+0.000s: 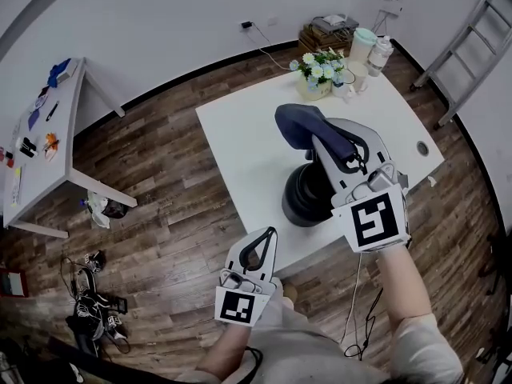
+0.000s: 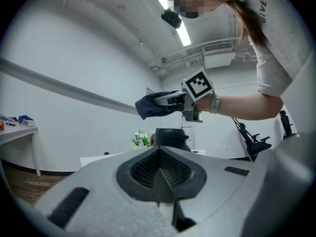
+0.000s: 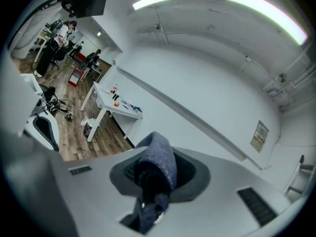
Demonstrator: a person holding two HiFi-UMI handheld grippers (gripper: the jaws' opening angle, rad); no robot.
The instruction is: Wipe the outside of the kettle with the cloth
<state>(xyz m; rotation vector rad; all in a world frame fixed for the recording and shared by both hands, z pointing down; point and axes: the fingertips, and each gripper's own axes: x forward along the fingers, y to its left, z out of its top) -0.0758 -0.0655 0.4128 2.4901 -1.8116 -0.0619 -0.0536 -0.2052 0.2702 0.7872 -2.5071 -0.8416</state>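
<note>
Holding the cloth (image 1: 298, 125) up above the kettle (image 1: 306, 194) right now, so we'd say we're at the very start of the wipe: cloth picked up, not touching the kettle yet. The right gripper (image 1: 324, 142) has its jaws clamped on a bunched fold of it, and the rest flops out past the tips. The cloth is dark blue, soft and nubbly. The kettle is black, squat and round, looks smooth-sided, and it sits near the front edge of the white table (image 1: 240, 142). The left gripper (image 1: 262, 242) hangs low off the table edge, jaws pressed together with nothing between them. Next move, we reckon: bring the cloth down onto the kettle's side and sweep around it. A slick kettle on a slick tabletop might slide, so the left gripper probably needs to steady it.
</note>
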